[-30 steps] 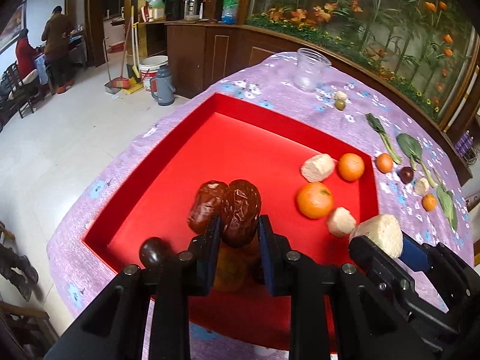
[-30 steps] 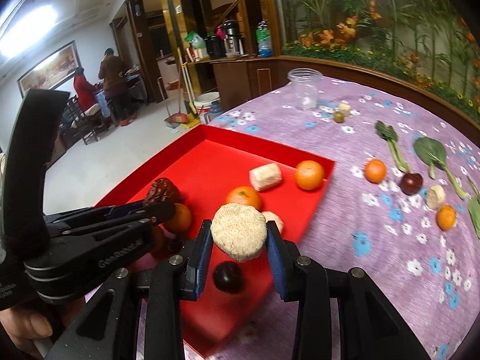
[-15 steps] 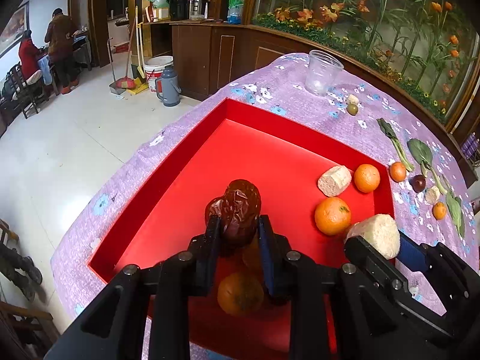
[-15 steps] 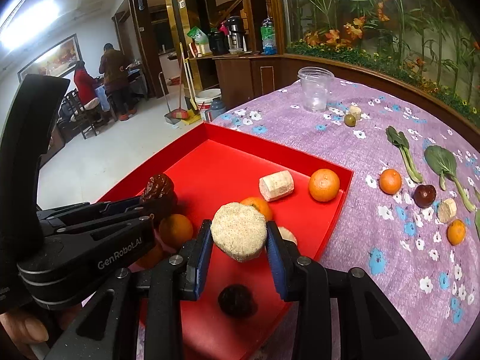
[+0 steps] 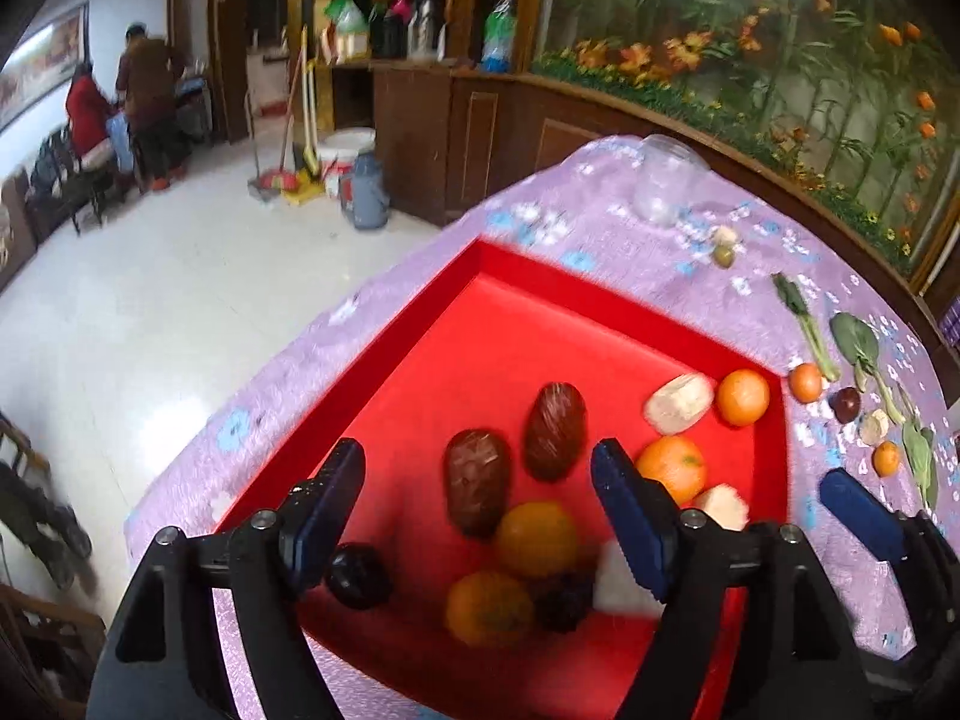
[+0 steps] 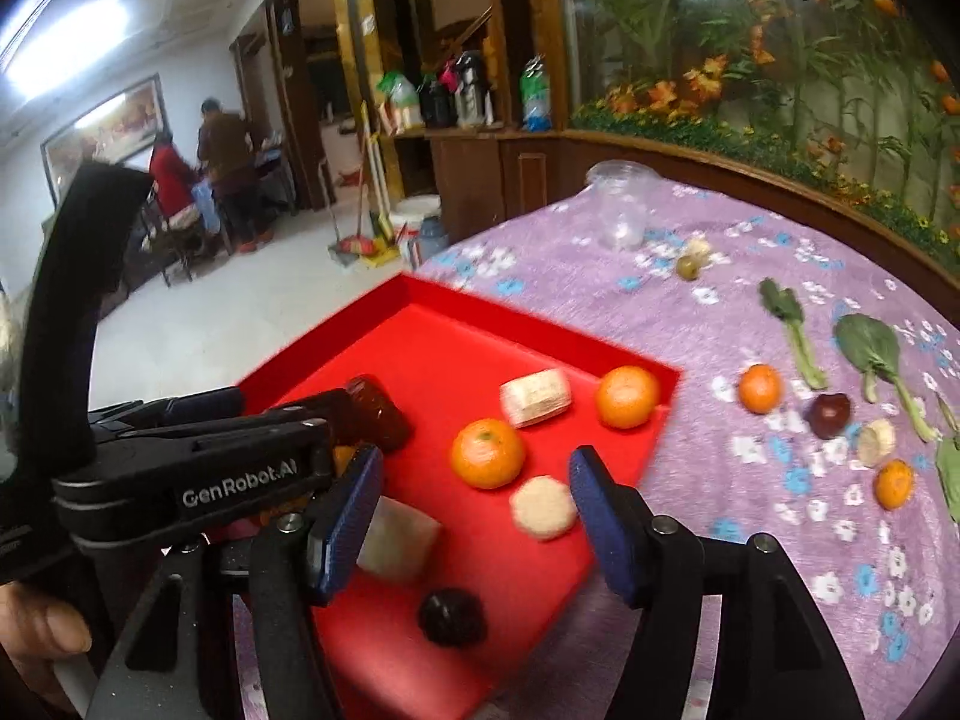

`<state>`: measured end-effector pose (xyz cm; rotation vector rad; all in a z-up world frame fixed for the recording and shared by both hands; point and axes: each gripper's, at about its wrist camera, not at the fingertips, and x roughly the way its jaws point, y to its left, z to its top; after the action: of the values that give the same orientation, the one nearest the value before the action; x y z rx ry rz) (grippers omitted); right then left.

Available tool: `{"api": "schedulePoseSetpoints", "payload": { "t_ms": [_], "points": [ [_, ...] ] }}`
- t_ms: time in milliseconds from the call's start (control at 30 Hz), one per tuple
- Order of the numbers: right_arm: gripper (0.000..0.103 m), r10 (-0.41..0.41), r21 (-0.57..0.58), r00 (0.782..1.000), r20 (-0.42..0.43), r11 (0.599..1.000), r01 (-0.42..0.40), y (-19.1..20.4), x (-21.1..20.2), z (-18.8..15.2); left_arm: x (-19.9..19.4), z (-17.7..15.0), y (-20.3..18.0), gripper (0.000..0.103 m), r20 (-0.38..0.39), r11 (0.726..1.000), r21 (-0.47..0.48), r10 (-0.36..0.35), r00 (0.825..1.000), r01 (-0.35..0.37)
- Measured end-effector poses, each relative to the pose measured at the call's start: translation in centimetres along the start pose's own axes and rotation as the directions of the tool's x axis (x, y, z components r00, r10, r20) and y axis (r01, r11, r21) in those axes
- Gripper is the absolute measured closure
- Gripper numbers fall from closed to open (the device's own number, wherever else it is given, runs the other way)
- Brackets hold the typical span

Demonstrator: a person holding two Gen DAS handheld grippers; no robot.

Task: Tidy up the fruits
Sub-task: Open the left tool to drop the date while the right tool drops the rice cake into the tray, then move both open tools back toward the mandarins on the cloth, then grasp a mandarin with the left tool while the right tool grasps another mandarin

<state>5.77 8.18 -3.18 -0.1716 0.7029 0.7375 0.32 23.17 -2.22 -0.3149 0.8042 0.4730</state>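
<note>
A red tray (image 5: pixel 540 324) (image 6: pixel 432 324) on the purple floral cloth holds two brown dates (image 5: pixel 555 429) (image 5: pixel 477 480), several oranges (image 5: pixel 669 468) (image 6: pixel 487 452), pale corn-cob pieces (image 5: pixel 678 401) (image 6: pixel 536 397) (image 6: pixel 543 507) and dark plums (image 5: pixel 358 575) (image 6: pixel 451 616). My left gripper (image 5: pixel 480 510) is open and empty above the tray's near part. My right gripper (image 6: pixel 471 510) is open and empty above the tray's near right side, and a pale chunk (image 6: pixel 396 546) lies in the tray by its left finger.
On the cloth right of the tray lie small oranges (image 6: pixel 760 388) (image 6: pixel 894 483), a dark plum (image 6: pixel 828 414), a pale piece (image 6: pixel 875 441) and green leaves (image 6: pixel 870 354). A clear plastic cup (image 6: pixel 621 210) stands at the far edge. The table edge drops to the floor at left.
Both grippers opened. The date left my left gripper and lies in the tray beside the other date. The pale chunk left my right gripper and lies in the tray.
</note>
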Motion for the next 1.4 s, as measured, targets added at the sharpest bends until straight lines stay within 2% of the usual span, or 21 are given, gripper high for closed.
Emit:
{"api": "schedulePoseSetpoints", "payload": {
  "t_ms": [67, 200, 300, 500, 567, 667, 967, 1000, 1067, 1100, 1133, 1167, 1233, 1267, 1400],
  "points": [
    [0.034, -0.015, 0.028, 1.0, 0.022, 1.0, 0.014, -1.8, -1.4, -0.1, -0.6, 0.2, -1.7, 0.026, 0.024, 0.999, 0.037, -0.023, 0.999, 0.022],
    [0.034, -0.112, 0.093, 0.992, 0.054, 0.99, 0.107, -7.0, -4.2, -0.9, -1.1, 0.2, -6.4, 0.026, 0.037, 0.986, 0.141, -0.095, 0.995, 0.088],
    [0.034, -0.211, 0.17, 0.977, 0.02, 0.964, 0.205, -12.7, -5.3, -2.1, -0.9, 0.2, -10.3, 0.026, 0.03, 0.969, 0.211, -0.141, 0.99, 0.131],
    [0.034, -0.302, 0.259, 0.952, -0.055, 0.916, 0.306, -20.4, -5.1, -3.7, 1.0, 0.4, -18.3, 0.026, -0.014, 0.925, 0.319, -0.213, 0.977, 0.206],
    [0.034, -0.305, 0.255, 0.95, -0.064, 0.916, 0.311, -21.3, -4.7, -3.7, 1.8, 0.6, -20.0, 0.026, -0.017, 0.918, 0.335, -0.218, 0.976, 0.212],
    [0.034, -0.306, 0.254, 0.948, -0.084, 0.914, 0.318, -22.5, -3.7, -3.8, 4.1, 1.0, -22.6, 0.026, -0.028, 0.917, 0.353, -0.187, 0.982, 0.185],
    [0.038, -0.313, 0.247, 0.943, -0.116, 0.91, 0.332, -24.5, -0.9, -2.9, 9.4, 1.7, -25.6, 0.026, -0.09, 0.926, 0.348, -0.125, 0.988, 0.148],
    [0.04, -0.309, 0.255, 0.943, -0.119, 0.909, 0.33, -24.7, -0.7, -3.0, 10.0, 1.6, -25.7, 0.026, -0.103, 0.928, 0.339, -0.124, 0.987, 0.152],
    [0.051, -0.295, 0.263, 0.946, -0.135, 0.91, 0.321, -24.9, -0.3, -3.0, 10.7, 1.6, -26.0, 0.027, -0.116, 0.929, 0.337, -0.121, 0.986, 0.154],
    [0.053, -0.294, 0.264, 0.946, -0.135, 0.91, 0.32, -24.9, -0.3, -3.0, 11.1, 1.6, -26.1, 0.028, -0.123, 0.929, 0.337, -0.119, 0.985, 0.155],
    [0.058, -0.294, 0.264, 0.946, -0.137, 0.91, 0.321, -25.0, -0.2, -3.0, 11.4, 1.6, -26.1, 0.032, -0.135, 0.93, 0.333, -0.117, 0.984, 0.157],
    [0.065, -0.292, 0.264, 0.946, -0.141, 0.91, 0.32, -25.0, -0.1, -3.0, 11.5, 1.5, -26.1, 0.041, -0.126, 0.93, 0.341, -0.101, 0.987, 0.139],
    [0.067, -0.282, 0.27, 0.948, -0.145, 0.911, 0.312, -25.1, -0.1, -3.1, 11.5, 1.5, -26.2, 0.056, -0.132, 0.928, 0.34, -0.115, 0.985, 0.154],
    [0.067, -0.281, 0.272, 0.949, -0.145, 0.91, 0.312, -25.2, 0.0, -3.1, 11.3, 1.5, -26.2, 0.072, -0.133, 0.925, 0.345, -0.122, 0.984, 0.161],
    [0.067, -0.276, 0.276, 0.95, -0.143, 0.911, 0.306, -25.0, -0.2, -3.3, 11.0, 1.4, -25.9, 0.073, -0.152, 0.925, 0.336, -0.131, 0.98, 0.176]
  ]
}}
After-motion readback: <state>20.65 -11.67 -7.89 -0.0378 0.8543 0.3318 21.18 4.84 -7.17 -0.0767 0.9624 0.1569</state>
